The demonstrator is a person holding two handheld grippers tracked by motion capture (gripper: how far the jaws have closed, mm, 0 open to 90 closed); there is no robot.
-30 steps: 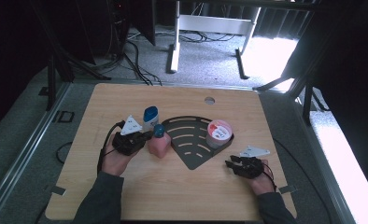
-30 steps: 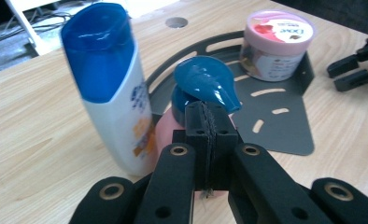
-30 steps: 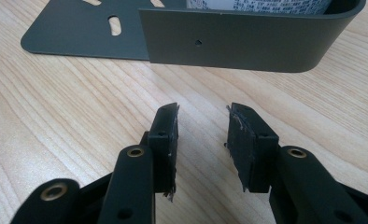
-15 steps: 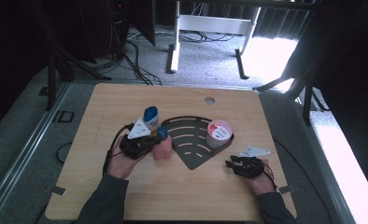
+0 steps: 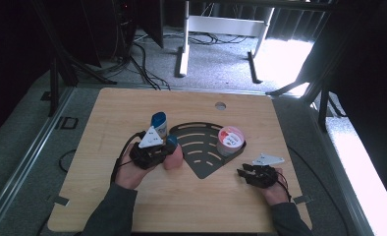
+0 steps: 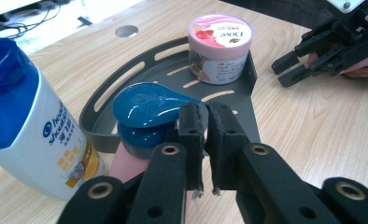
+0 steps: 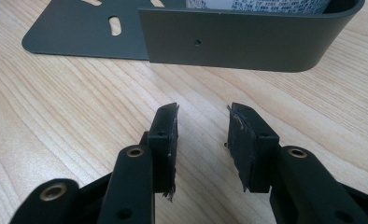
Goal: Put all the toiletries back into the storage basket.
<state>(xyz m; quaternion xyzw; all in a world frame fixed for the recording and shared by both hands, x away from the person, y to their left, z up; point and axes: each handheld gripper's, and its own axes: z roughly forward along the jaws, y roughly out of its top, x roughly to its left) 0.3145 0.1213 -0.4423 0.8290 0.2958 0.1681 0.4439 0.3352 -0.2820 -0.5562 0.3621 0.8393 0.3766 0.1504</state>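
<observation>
My left gripper [image 6: 201, 122] is nearly clenched beside the pink bottle's [image 5: 173, 158] blue cap at the rack [image 5: 201, 147] edge, likely regrasping; right gripper [image 7: 201, 128] released, idle near rack.

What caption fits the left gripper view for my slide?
Left gripper jaws nearly shut beside a pink bottle's blue cap, white bottle alongside.

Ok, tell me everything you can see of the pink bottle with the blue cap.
The pink bottle is a small, plastic-looking container topped by a glossy teal-blue flip cap with a teardrop outline. It stands upright on the wooden table, just off the left edge of the dark slotted tray and beside the white shampoo bottle. The left gripper sits against the cap's narrow end, jaws nearly closed; whether they pinch it cannot be told. Its body is mostly hidden.
</observation>
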